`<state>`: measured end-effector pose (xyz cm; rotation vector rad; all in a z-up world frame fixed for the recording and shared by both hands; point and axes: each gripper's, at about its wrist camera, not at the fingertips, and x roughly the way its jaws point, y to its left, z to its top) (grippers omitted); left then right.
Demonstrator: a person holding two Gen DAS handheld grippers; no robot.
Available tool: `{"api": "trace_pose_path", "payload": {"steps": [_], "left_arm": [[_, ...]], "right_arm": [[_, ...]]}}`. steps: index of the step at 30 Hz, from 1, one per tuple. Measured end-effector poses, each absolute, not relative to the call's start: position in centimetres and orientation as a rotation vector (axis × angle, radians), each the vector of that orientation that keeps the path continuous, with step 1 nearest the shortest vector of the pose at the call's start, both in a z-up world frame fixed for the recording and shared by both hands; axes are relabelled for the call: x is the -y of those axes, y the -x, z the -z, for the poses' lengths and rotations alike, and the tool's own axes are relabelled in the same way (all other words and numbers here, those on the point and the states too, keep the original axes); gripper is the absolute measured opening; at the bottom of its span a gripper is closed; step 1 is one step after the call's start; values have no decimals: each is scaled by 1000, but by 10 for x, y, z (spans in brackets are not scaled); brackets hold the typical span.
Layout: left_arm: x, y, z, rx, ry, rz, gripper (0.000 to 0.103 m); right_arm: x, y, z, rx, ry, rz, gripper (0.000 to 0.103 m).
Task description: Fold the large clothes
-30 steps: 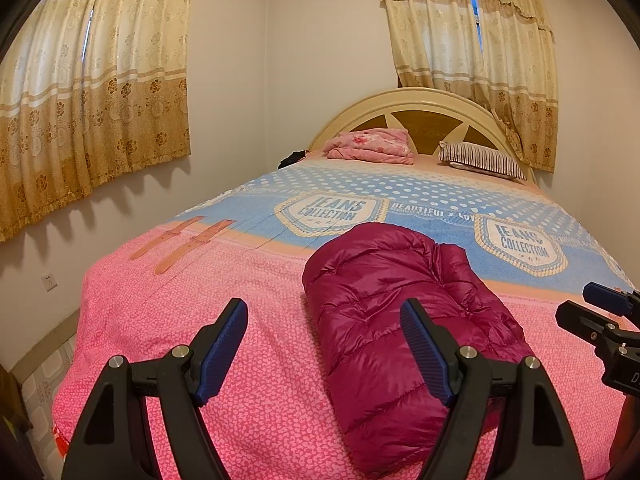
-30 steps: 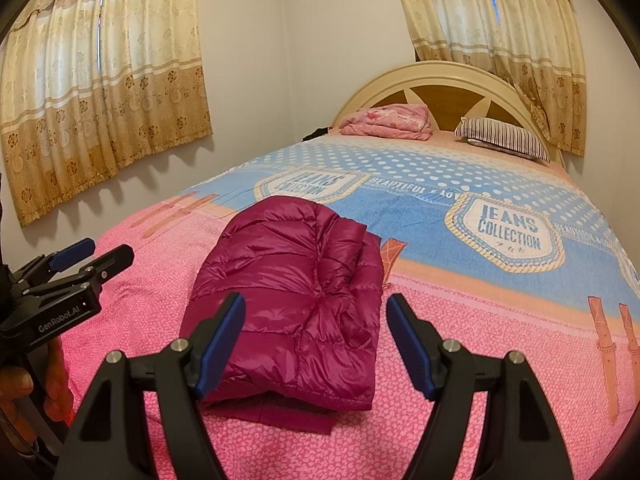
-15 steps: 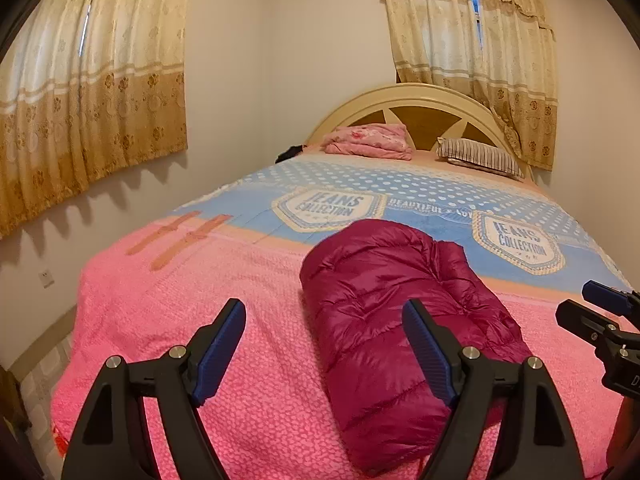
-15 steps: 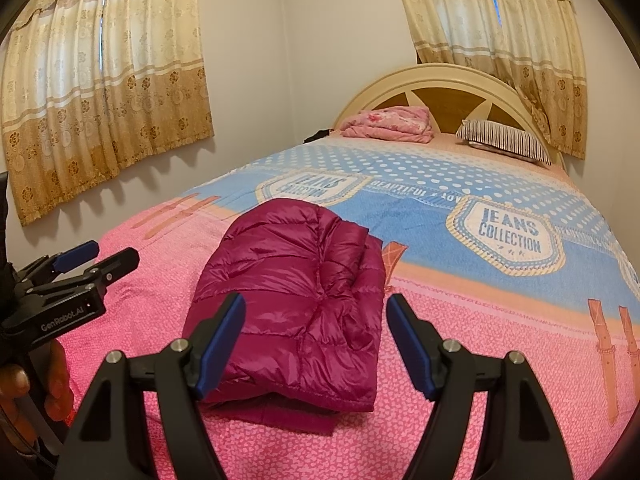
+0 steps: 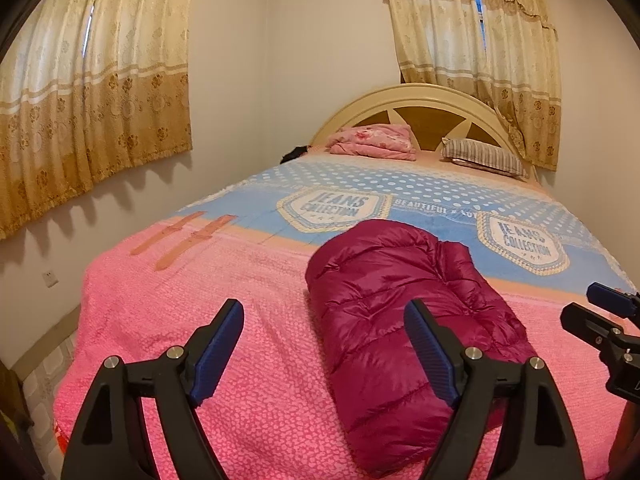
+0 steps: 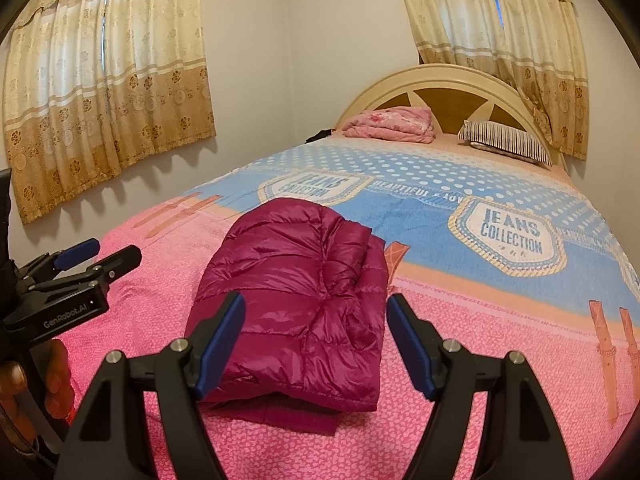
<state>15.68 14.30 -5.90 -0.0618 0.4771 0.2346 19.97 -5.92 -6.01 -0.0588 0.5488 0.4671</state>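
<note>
Since the earlier frame almost nothing has shifted: only the left gripper [image 5: 324, 344] jaws are seen slightly wider, and they are opening now with nothing between them; the jacket and the right gripper are unchanged.

The bed [image 5: 224, 320] fills both views, covered by a pink and blue spread printed "JEANS COLLECTION". A cream arched headboard [image 5: 420, 96] is seen at the far end, with patterned beige curtains [image 5: 92, 92] on the left wall and behind the headboard.

The folded magenta puffer jacket [image 6: 296, 292] lies on the pink near part of the spread, close to the foot of the bed, as a compact padded bundle with a thinner layer showing under its near edge. It is touched by neither tool.

A folded pink blanket [image 5: 376, 142] and a striped pillow [image 5: 484, 156] rest by the headboard, well apart from the jacket.

The right gripper [image 6: 316, 340] is held spread, empty, above the jacket's near end. Part of a hand [image 6: 28, 376] gripping the left tool's handle is seen at the left edge of the right wrist view.
</note>
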Motion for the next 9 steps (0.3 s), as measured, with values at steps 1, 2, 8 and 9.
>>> {"api": "trace_pose_path", "payload": {"steps": [1,2,8,9], "left_arm": [[-143,-157,59,-475,56,-241,85],[-143,-157,59,-474,54,-241,85],[-138,-155,59,-455,23,-254,85],[-138,-155,59,-457,22,-250,85]], "right_arm": [[59,-200,60,-550,59,-467,76],[59,-199,61,-550,59,-467,76],[59,-199,62,-551,58,-468,76],[59,-199,61,-551,59,-468,76]]}}
